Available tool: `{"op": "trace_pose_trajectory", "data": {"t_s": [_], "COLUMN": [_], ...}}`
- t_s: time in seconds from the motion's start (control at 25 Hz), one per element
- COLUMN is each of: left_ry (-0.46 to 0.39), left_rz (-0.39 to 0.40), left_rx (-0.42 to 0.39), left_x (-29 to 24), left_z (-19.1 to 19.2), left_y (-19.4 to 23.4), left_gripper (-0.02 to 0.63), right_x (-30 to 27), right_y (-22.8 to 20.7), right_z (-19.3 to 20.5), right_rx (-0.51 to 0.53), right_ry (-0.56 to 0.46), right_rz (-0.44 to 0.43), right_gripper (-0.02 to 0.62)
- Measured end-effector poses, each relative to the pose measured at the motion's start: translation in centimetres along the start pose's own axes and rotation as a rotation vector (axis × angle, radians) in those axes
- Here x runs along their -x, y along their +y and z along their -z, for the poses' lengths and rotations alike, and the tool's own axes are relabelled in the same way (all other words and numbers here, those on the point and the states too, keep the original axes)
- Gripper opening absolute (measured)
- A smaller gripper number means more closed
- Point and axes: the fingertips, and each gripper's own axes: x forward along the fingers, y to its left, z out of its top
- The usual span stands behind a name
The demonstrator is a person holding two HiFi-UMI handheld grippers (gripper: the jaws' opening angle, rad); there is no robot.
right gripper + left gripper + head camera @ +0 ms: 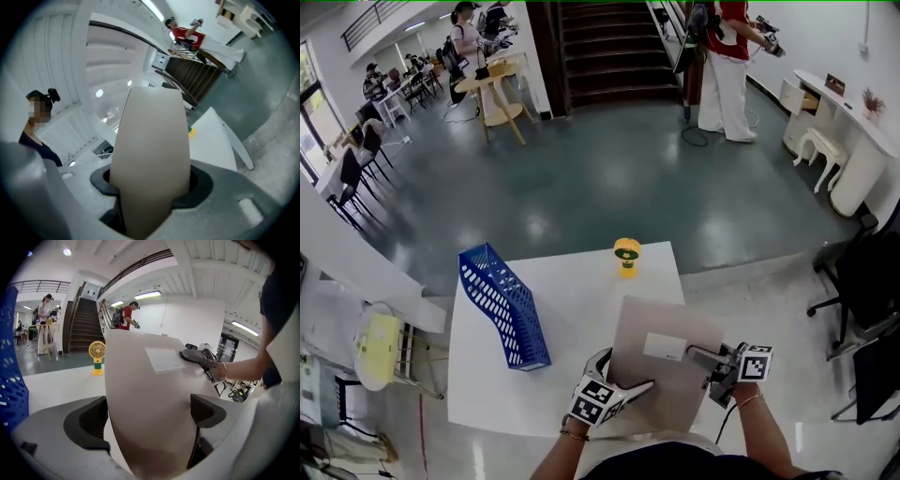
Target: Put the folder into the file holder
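Observation:
A beige folder [661, 366] with a white label is held tilted over the near right part of the white table [572, 281]. My left gripper [623, 372] is shut on its near left corner. My right gripper [705, 367] is clamped on its right edge. In the left gripper view the folder [150, 394] fills the gap between the pads, and the right gripper shows beyond it. In the right gripper view the folder [152, 150] sits between both pads and touches them. The blue mesh file holder [506, 305] stands on the table's left side, apart from the folder.
A small yellow fan [626, 255] stands at the table's far edge. A black office chair [862, 281] is to the right and a cart [380, 347] to the left. A person [727, 66] stands far back near the stairs.

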Motion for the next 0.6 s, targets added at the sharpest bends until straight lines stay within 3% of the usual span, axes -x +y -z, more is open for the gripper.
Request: {"op": "trace_pose_trajectory", "data": {"t_s": [0.24,0.36,0.48,0.6], "left_ry": [-0.177,-0.251,-0.313,-0.359], "left_rz": [-0.073,-0.095,-0.119,-0.204], "left_rx": [-0.11,-0.093,-0.089,-0.135], "left_x": [7.7,12.4,16.9,21.5], "left_z": [-2.1,-3.0,-3.5,-3.1], "left_y": [2.4,4.0,5.4,7.8], "left_gripper": [0.539,0.534,0.476,0.407], "right_x": [-3.6,-5.3,-7.0,-9.6], "right_y": [9.5,12.9,17.1,21.8], "right_z": [-0.5,-1.2,-1.9,-2.3], "right_rx": [0.297,0.372,0.429,0.501], "right_ry": [-0.034,-0.1,-0.157,-0.209], "right_rz": [0.073,0.114,0.127,0.145], "right_gripper": [0.258,0.258,0.258,0.258]}}
